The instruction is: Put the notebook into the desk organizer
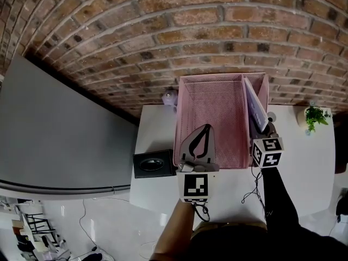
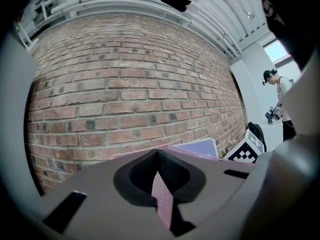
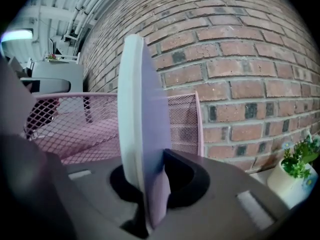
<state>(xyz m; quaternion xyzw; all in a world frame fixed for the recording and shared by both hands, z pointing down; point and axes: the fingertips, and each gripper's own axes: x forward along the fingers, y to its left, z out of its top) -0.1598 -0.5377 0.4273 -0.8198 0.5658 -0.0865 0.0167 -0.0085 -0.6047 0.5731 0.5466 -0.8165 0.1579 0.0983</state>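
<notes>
Nearest, the left gripper (image 1: 205, 130) pinched the pink desk organizer's (image 1: 177, 121) near wall, steadying it. The right gripper (image 1: 269, 127) clamped the notebook (image 1: 254, 109) upright at its right side. Insertion seemed underway, and the next move would be to lower it, then release.

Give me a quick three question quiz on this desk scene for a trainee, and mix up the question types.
1. True or false: the right gripper is shut on the notebook.
2. What is the left gripper clamped on? A) the notebook B) the mesh wall of the pink desk organizer C) nothing
3. Short answer: what stands on the table to the right of the organizer in the head view?

Key: 1 true. 2 B. 3 a small potted plant.
</notes>
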